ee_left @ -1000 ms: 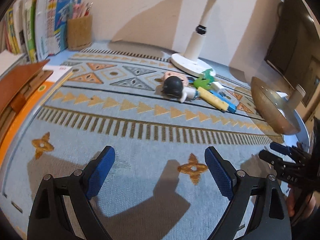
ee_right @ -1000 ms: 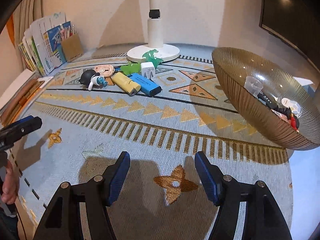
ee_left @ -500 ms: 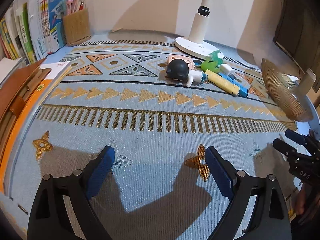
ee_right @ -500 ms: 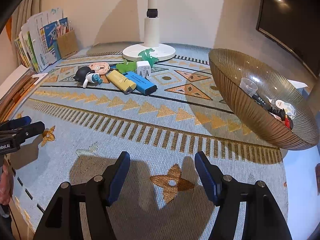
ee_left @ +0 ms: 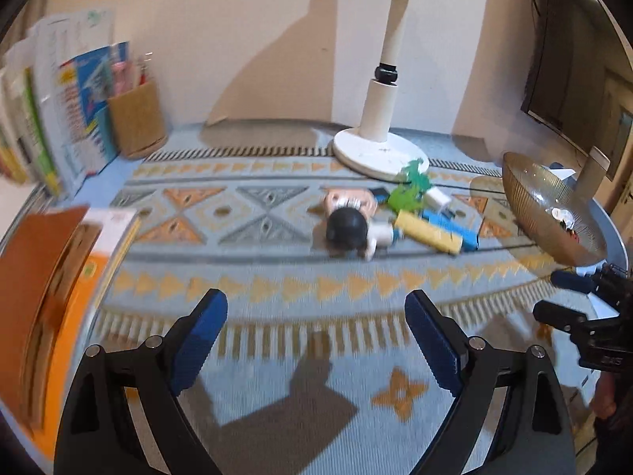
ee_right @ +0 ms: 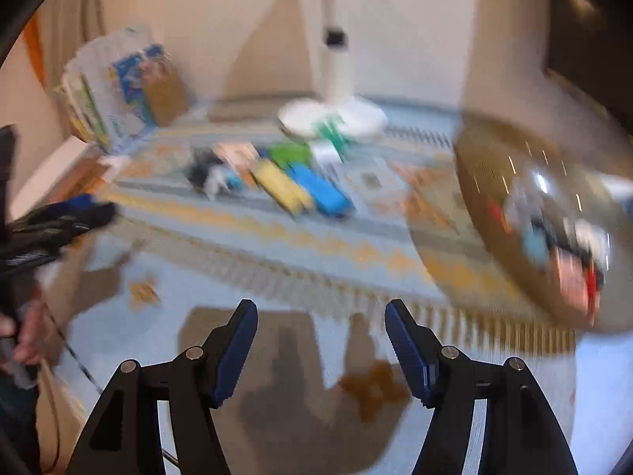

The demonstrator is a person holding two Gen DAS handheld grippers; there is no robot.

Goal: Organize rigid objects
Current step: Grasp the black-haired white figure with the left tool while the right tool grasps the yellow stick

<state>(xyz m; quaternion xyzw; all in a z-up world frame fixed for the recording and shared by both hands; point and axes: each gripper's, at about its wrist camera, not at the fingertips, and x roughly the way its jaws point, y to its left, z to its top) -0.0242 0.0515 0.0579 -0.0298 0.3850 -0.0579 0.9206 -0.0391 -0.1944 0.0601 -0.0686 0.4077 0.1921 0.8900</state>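
- Both claws, left claw (ee_left: 315,339) and right claw (ee_right: 321,350), gape apart, empty.
- Toys (ee_left: 395,217) crowd together at twelve o'clock; a hasty grab might scatter neighbours.
- Bowl (ee_left: 554,213) at two o'clock could tip.

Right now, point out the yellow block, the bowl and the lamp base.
yellow block (ee_left: 429,232), left wrist view, middle of its top face
bowl (ee_left: 526,198), left wrist view, ribbed outer wall
lamp base (ee_left: 368,150), left wrist view, flat white disc

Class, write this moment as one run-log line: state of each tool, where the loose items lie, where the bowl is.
left tool: open, empty | right tool: open, empty | loose items: clustered on mat by lamp base | bowl: right, part-filled
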